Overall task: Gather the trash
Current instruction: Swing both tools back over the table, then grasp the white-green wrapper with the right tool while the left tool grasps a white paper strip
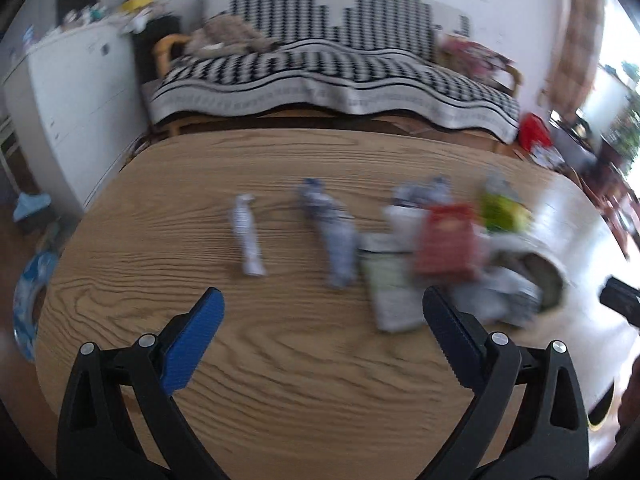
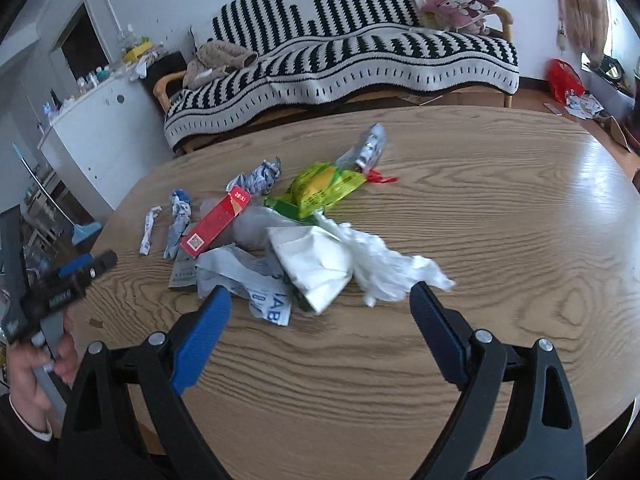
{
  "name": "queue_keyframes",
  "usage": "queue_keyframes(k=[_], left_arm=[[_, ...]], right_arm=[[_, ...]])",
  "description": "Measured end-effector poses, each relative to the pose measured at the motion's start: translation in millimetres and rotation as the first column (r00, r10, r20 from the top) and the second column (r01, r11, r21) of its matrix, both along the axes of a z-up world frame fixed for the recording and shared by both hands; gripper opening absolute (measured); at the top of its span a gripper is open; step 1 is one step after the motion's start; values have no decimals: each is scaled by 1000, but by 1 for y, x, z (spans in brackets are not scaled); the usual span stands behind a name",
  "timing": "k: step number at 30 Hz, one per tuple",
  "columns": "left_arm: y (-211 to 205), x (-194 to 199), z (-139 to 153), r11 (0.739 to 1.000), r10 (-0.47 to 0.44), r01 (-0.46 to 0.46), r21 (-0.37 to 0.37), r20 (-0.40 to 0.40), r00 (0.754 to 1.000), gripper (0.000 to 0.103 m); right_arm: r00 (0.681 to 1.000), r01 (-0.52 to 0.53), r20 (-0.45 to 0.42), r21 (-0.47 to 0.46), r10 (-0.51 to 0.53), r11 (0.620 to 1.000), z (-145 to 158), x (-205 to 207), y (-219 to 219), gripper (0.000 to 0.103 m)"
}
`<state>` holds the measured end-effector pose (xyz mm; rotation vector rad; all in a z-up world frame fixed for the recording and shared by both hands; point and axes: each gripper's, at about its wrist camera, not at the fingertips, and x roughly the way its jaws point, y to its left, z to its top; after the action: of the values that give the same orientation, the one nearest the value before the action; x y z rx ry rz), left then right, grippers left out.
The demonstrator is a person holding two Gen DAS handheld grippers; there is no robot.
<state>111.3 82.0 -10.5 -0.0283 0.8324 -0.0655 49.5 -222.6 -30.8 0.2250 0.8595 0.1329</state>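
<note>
Trash pile on wooden table [image 2: 500, 208], mid-table, near striped sofa [image 2: 360, 52]. Red carton [image 2: 216, 220] bears a QR code; its white characters are illegible. White plastic bag [image 2: 256, 284] shows blue letters "IAB". Yellow-green wrapper [image 2: 324, 184] print unreadable. Crumpled tissue [image 2: 384, 264] just beyond right gripper [image 2: 320, 296]: fingers wide, empty. Left gripper [image 1: 322, 300]: wide, nothing held; that view blurred

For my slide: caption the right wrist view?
Open right gripper above litter on a wooden table.
</note>
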Motion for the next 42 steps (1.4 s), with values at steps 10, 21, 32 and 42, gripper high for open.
queue_keyframes(k=[10,21,32,42], left_arm=[[57,85,-54,986,159,-164,-39,-96,982,96],[33,119,-77,991,120,-112,80,-109,987,46],[6,83,-34,998,12,-10,54,-38,999,13],[-26,52,-5,999,-48,48,13,-7,999,14]], right_arm=[[999,11,-34,-56,-13,998,-27,45,8,78],[997,-45,-66,-150,35,988,-46,62,21,26],[995,-4,97,-81,12,997,16,17,0,22],[995,52,89,-81,-44,995,21,-5,-34,22]])
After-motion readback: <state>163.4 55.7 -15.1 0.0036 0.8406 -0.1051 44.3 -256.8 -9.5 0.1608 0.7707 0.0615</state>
